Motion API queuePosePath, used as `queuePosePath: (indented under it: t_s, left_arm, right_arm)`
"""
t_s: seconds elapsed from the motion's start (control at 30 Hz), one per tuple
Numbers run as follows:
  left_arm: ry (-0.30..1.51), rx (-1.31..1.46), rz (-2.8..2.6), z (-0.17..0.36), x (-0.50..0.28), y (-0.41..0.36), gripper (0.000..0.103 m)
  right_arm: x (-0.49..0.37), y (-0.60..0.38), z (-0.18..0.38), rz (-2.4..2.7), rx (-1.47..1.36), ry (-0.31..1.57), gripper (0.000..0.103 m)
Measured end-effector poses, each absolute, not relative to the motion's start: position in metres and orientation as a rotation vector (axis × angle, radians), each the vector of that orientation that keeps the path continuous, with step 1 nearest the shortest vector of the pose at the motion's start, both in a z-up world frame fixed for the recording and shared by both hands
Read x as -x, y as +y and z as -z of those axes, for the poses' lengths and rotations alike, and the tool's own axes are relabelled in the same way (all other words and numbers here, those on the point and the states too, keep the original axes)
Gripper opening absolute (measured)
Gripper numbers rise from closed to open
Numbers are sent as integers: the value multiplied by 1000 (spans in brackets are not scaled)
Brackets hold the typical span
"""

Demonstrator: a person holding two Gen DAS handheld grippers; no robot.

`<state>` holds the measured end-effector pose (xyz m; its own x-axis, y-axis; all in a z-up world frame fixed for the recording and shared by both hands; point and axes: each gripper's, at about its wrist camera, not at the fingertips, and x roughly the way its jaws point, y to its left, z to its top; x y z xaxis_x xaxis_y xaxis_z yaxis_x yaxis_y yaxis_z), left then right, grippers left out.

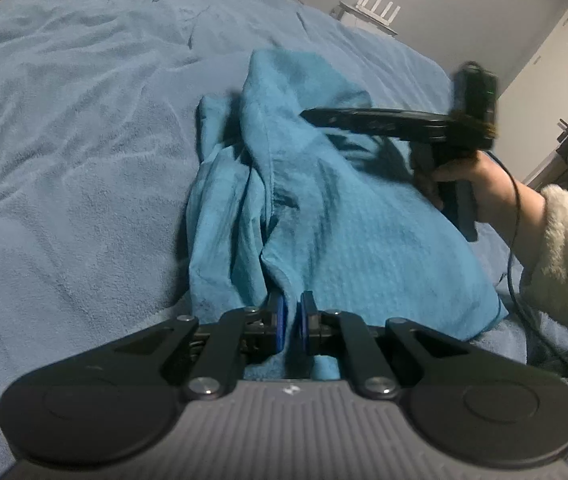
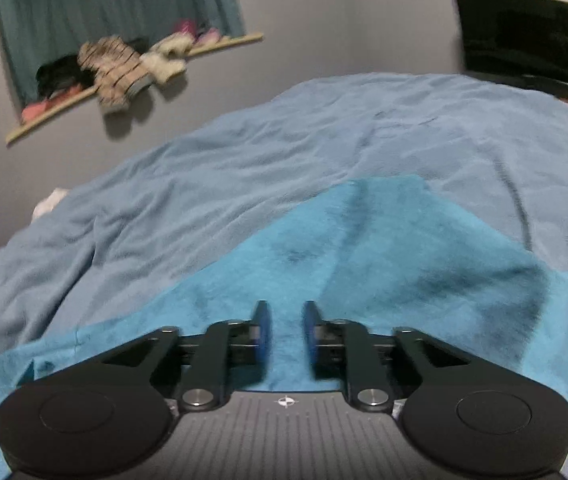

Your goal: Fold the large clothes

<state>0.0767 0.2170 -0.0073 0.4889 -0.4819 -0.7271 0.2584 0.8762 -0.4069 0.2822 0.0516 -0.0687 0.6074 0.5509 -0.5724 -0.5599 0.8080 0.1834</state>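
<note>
A teal garment (image 1: 324, 216) lies bunched on a bed covered by a pale blue blanket (image 1: 83, 140), its folds heaped toward the near right of the bed in the left wrist view. The left gripper (image 1: 292, 320) is closed on the near edge of the garment, a fold of the cloth pinched between its blue pads. The right gripper (image 2: 287, 328), held in a hand (image 1: 480, 184) with a fluffy cream sleeve (image 1: 564, 256), hovers over the far right part of the garment; its jaws stand apart with nothing between the pads, only the flat teal cloth spread below them. A black cable (image 1: 516, 240) trails from that gripper down past the sleeve. In the right wrist view the garment spreads out flatter, reaching a blunt corner toward the far side of the bed. On the far left wall a window ledge (image 2: 219, 46) below a teal curtain (image 2: 115, 4) holds a heap of clothes and soft things (image 2: 119, 68), some draped over its edge. A dark screen (image 2: 524, 40) stands at the far right, beyond the bed.
</note>
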Motion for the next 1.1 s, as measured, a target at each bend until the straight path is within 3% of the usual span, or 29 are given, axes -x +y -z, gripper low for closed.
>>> queuePosePath:
  t_s: [0.07, 0.23, 0.53, 0.67, 0.8, 1.1]
  left_arm:
    - [959, 249, 454, 8, -79, 216, 3]
    - [962, 228, 450, 11, -82, 213, 3]
    - [964, 222, 453, 13, -84, 212, 3]
    - [965, 232, 458, 14, -84, 213, 3]
    - [967, 237, 464, 15, -86, 215, 3]
    - [980, 249, 465, 18, -89, 214, 3]
  right_arm:
    - [-267, 40, 61, -572, 8, 584, 54]
    - [-251, -4, 50, -355, -58, 497, 53]
    - [-274, -39, 76, -244, -168, 603, 56]
    - [-274, -71, 74, -392, -370, 606, 69]
    - [-269, -111, 75, -306, -472, 581, 90]
    - [-292, -150, 134, -478, -774, 779, 90]
